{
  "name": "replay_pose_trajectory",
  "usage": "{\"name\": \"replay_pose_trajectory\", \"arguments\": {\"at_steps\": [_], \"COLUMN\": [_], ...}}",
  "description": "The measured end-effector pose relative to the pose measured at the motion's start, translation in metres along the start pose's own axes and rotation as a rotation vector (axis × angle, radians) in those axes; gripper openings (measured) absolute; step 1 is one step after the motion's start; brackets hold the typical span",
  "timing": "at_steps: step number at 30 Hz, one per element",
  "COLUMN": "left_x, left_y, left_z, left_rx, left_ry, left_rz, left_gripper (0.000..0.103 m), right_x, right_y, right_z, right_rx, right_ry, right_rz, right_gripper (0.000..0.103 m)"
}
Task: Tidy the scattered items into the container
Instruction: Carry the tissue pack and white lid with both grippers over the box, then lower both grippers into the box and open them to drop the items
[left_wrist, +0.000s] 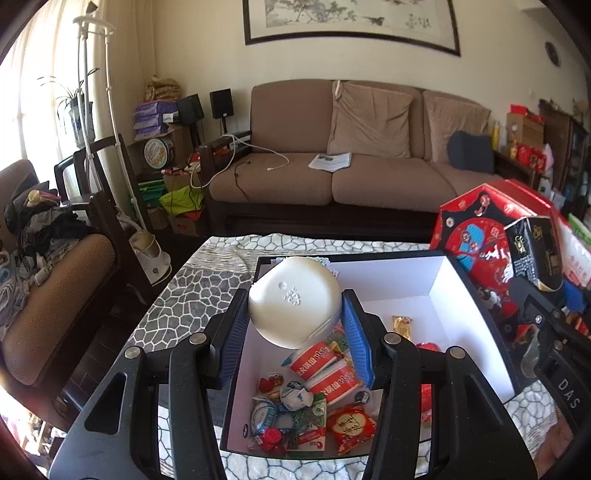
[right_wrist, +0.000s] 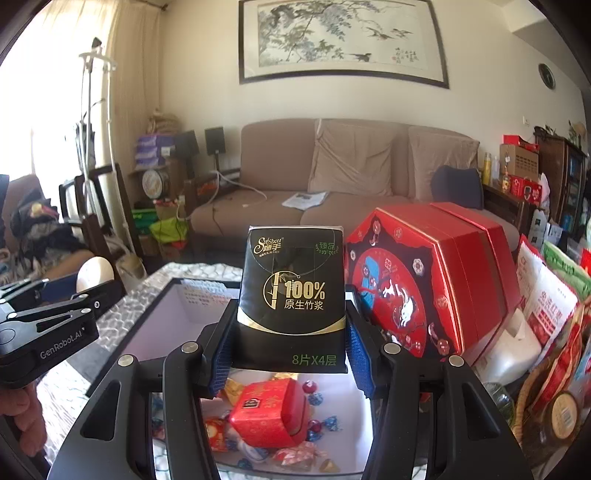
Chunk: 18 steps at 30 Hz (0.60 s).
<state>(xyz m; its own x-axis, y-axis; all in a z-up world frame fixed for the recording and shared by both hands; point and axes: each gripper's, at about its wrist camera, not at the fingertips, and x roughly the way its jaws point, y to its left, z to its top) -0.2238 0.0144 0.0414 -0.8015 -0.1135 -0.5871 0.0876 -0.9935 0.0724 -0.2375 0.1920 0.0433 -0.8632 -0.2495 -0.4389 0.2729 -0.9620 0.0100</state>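
Left gripper (left_wrist: 295, 317): we see it clamped on a white jar (left_wrist: 293, 301), above the box (left_wrist: 458, 280).
Right gripper (right_wrist: 291, 332): we see it clamped on a black tissue pack (right_wrist: 293, 291).

You're working in a home living room: a brown sofa (left_wrist: 332, 162) with loose cushions sits at twelve o'clock under a framed ink painting (right_wrist: 341, 40). At ten o'clock a garment steamer (left_wrist: 147, 251) stands by the curtained window (left_wrist: 44, 92), and an armchair (left_wrist: 48, 280) heaped with clothes fills nine o'clock.
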Motion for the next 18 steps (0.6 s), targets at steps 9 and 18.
{"name": "replay_pose_trajectory", "arguments": {"at_steps": [9,18], "left_x": [0.057,0.099], "left_y": [0.000,-0.017], "left_z": [-0.012,-0.031], "left_rx": [-0.020,-0.001], "left_ry": [0.147,0.272], "left_rz": [-0.007,-0.023], "left_gripper": [0.047,0.047], "right_x": [0.040,0.080], "right_y": [0.008,-0.008], "right_z": [-0.001,-0.028], "right_rx": [-0.095,-0.060], "right_ry": [0.110,0.296], "right_rz": [0.008,-0.020], "right_gripper": [0.054,0.054]}}
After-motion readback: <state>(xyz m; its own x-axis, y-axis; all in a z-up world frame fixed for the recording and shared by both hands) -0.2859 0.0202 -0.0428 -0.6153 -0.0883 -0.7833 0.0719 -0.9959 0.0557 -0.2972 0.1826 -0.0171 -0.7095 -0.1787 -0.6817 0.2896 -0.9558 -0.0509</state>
